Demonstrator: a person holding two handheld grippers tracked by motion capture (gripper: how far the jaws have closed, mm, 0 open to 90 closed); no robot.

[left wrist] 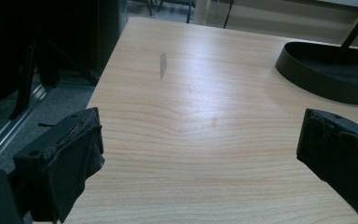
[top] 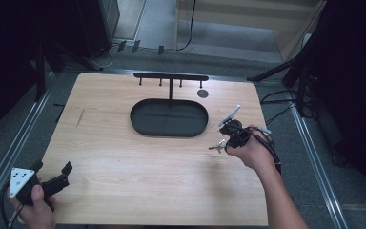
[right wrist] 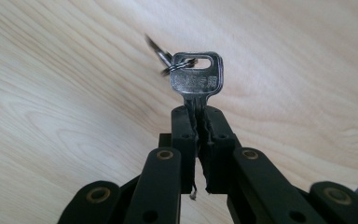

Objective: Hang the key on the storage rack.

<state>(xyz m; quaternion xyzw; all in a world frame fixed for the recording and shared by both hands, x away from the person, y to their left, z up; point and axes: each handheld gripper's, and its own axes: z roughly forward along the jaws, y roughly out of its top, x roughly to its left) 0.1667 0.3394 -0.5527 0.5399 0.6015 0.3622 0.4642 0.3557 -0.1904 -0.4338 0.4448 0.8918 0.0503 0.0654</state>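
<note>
Over at the left edge, the left gripper [top: 52, 179] sat low at the near corner of the desk [top: 124, 157], held in the person's left hand [top: 37, 210], the grey three-cornered plate on top of it. Its jaws were spread wide and held nothing; in the left gripper view bare wood lay between them, and a short grey scuff mark [left wrist: 162, 64] showed farther up the board.

Moving toward the middle, a black oval tray [top: 143, 128] lay on the far half of the desk, and the left gripper view caught its rim off to the right. Behind the tray a thin post rose to a black hook rail [top: 170, 76] with small pegs hanging under it. Just right of the rail's end, a small dark round disc [top: 202, 93] lay flat on the wood.

And on the right, the right gripper [top: 221, 143] hovered near the tray's right end, the right hand [top: 250, 152] wrapped around it. Its jaws were pressed together on the blade of a silver key [right wrist: 196, 79], pinching it tight. The key's head stood clear above the jaw tips, with a key ring [right wrist: 168, 58] threaded through its slot. Wood grain ran beneath it, though whether the key touched the desk could not be told.
</note>
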